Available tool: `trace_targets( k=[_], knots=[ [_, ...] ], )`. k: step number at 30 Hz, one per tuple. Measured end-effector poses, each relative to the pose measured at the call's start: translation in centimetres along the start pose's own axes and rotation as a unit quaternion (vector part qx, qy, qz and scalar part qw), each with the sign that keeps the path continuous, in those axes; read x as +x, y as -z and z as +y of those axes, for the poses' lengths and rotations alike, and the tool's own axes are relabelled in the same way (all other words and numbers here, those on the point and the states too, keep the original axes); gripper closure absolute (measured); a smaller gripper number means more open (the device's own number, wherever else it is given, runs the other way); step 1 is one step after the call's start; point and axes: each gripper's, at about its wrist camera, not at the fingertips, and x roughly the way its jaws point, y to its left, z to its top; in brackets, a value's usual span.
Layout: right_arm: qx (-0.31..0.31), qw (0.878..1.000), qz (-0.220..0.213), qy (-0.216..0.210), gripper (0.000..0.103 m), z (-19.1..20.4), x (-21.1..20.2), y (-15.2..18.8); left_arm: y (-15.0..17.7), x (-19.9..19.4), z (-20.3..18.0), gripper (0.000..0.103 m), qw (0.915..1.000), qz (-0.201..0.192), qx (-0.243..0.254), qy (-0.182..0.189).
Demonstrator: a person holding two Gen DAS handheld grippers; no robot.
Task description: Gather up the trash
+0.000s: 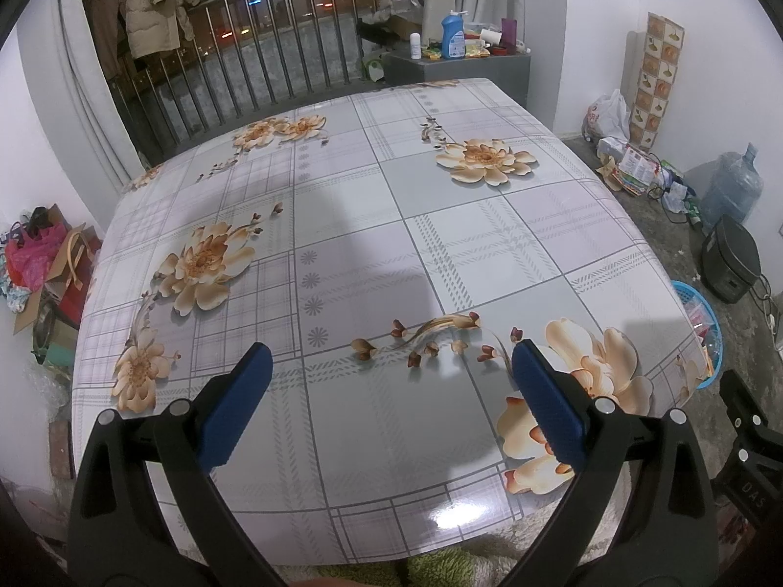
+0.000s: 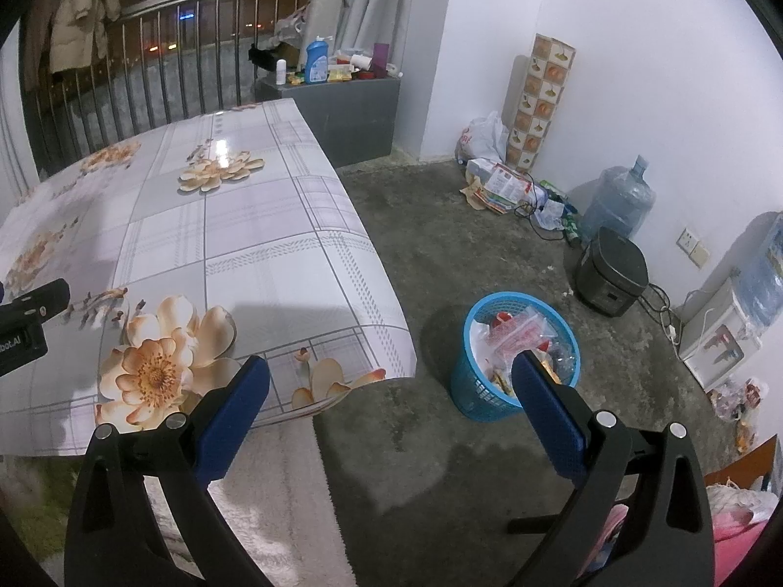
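A blue plastic basket (image 2: 470,391) stands on the concrete floor to the right of the table, filled with wrappers and plastic bags (image 2: 518,337); its rim (image 1: 697,301) also peeks past the table edge in the left wrist view. My right gripper (image 2: 391,367) is open and empty, hovering over the floor between the table corner and the basket. My left gripper (image 1: 391,354) is open and empty above the near part of the flowered tablecloth (image 1: 391,225). No loose trash shows on the tabletop.
A black rice cooker (image 2: 611,271), a water jug (image 2: 619,203) and a pile of packets and bags (image 2: 499,181) line the far wall. A grey cabinet (image 2: 342,102) holds bottles behind the table. A water dispenser (image 2: 719,337) stands at right. Bags and boxes (image 1: 44,264) sit left of the table.
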Motion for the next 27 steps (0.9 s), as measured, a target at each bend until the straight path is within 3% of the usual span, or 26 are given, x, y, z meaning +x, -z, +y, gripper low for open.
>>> trace_targets(
  k=[27],
  knots=[
    [0.002, 1.0, -0.001, -0.002, 0.007, 0.2, 0.1, -0.1, 0.0, -0.1, 0.3, 0.009, 1.0, 0.001, 0.0, -0.004]
  ],
)
